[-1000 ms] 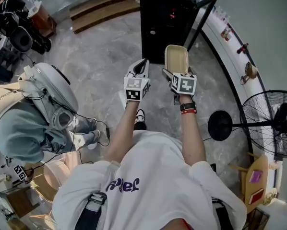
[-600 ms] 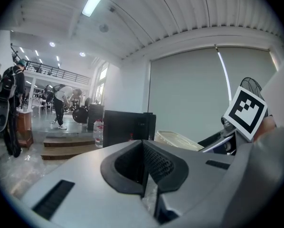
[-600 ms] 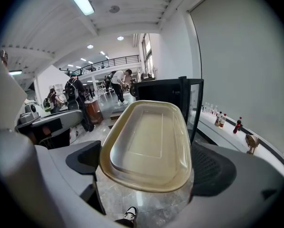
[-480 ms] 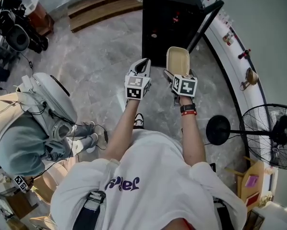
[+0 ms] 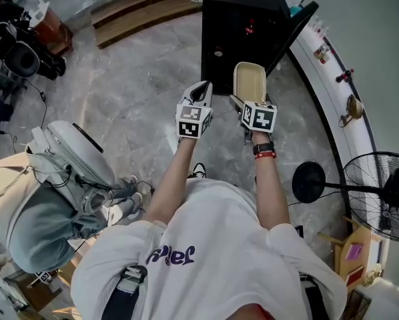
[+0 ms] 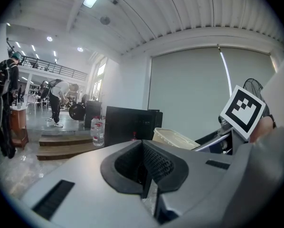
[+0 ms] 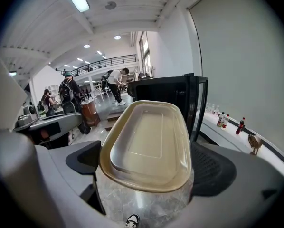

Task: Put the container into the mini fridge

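A person in a white T-shirt (image 5: 206,259) is seen from above, both arms stretched forward over a grey marble floor (image 5: 139,92). A two-jaw gripper is held in each hand.

The right gripper (image 5: 246,104) is closed on the near end of a shallow, beige, oblong container (image 5: 249,81). In the right gripper view the container is seen clamped between the two jaws, its long side pointing away and its hollow face turned towards the camera. The container is held in the air, just in front of the mini fridge (image 5: 243,25) and not yet inside it.

The left gripper (image 5: 202,91) is held just to the left of the right one, apart from the container. In the left gripper view its jaws are seen pressed together, with nothing between them.

The mini fridge is black and stands on the floor at the far side of the scene. Its door (image 5: 291,31) is swung open to the right.

A standing fan (image 5: 379,192) is placed near the right edge. A white ledge (image 5: 329,79) curves along the right wall, with small bottles (image 7: 222,120) lined on it. Wooden steps (image 5: 146,9) lie far left of the fridge. Another person in a grey hooded top (image 5: 36,225) is seen at the near left.
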### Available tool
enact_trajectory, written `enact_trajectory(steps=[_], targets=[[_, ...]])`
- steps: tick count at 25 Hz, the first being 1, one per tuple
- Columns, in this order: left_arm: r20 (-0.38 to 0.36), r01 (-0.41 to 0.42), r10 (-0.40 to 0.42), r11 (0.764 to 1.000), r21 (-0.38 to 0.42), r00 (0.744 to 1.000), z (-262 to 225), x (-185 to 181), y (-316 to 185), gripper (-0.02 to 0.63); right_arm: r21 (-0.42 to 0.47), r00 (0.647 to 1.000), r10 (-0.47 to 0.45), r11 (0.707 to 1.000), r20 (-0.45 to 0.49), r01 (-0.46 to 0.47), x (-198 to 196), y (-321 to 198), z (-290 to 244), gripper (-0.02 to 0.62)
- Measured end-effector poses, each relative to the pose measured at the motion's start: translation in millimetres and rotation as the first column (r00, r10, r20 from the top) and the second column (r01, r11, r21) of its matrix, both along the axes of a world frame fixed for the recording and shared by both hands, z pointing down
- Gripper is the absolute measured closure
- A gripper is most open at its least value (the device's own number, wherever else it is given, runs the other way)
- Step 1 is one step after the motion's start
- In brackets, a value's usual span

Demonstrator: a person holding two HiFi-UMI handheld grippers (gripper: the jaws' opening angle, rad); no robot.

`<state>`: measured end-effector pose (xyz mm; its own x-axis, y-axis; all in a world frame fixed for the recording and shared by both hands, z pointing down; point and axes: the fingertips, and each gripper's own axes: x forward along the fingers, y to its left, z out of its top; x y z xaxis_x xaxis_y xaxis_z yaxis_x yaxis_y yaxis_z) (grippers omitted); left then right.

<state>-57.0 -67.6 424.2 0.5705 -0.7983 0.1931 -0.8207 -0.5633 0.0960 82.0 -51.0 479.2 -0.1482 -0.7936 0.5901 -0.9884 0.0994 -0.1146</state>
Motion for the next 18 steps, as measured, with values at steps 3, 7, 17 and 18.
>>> enact_trajectory(steps=[3,7,17,18], targets=[[0.0,-0.014,0.014,1.0,0.002,1.0,2.1,-6.7,-17.5,0.584,0.001,1.0,0.018,1.0,-0.005,-0.018,-4.8,-15.6,1.3,-0.005],[-0.013,-0.022,0.022,1.0,0.003,1.0,6.6,-12.8,-31.1,0.584,0.007,1.0,0.024,1.0,-0.001,-0.024,-10.3,-29.4,8.3,-0.005],[-0.009,-0.048,0.048,0.998,-0.032,0.999,29.9,17.9,-97.4,0.584,-0.011,1.0,0.02,1.0,0.002,-0.02,8.3,-100.3,24.5,-0.005],[-0.01,-0.047,0.047,0.998,-0.031,0.999,30.4,22.2,-106.6,0.584,-0.012,1.0,0.018,1.0,0.004,-0.017,11.3,-110.1,25.6,-0.005]])
